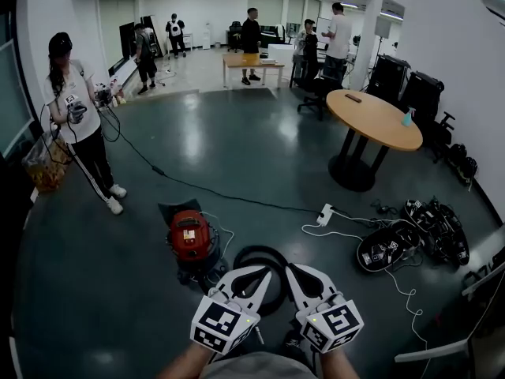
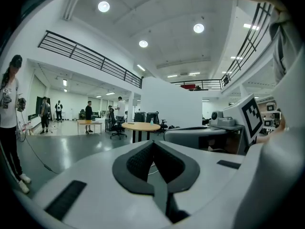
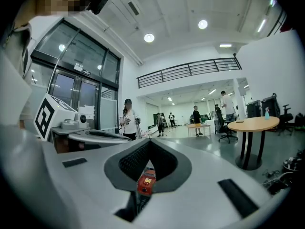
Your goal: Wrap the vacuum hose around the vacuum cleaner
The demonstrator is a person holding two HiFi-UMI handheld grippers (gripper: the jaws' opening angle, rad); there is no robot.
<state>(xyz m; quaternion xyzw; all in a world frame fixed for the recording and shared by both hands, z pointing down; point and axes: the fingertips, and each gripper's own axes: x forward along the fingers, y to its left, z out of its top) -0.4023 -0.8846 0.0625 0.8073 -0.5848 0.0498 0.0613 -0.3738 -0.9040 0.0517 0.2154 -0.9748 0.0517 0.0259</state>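
Observation:
The red vacuum cleaner (image 1: 189, 239) stands on the dark floor just left of and beyond my grippers. Its black hose (image 1: 254, 249) lies in a loop on the floor to its right, partly hidden behind the jaws. My left gripper (image 1: 266, 274) and right gripper (image 1: 290, 269) are held side by side above the hose loop, both shut with nothing in them. In the left gripper view the left gripper (image 2: 153, 142) points level across the room. In the right gripper view the right gripper (image 3: 149, 141) is shut too, and the vacuum cleaner (image 3: 147, 182) shows through the gap below its tips.
A person (image 1: 79, 125) with grippers stands at the left, and a black cable (image 1: 197, 186) runs across the floor. A round wooden table (image 1: 375, 118) stands at the right. A power strip (image 1: 325, 214), white cords and black bags (image 1: 410, 239) lie right of the hose. Several people stand at the back.

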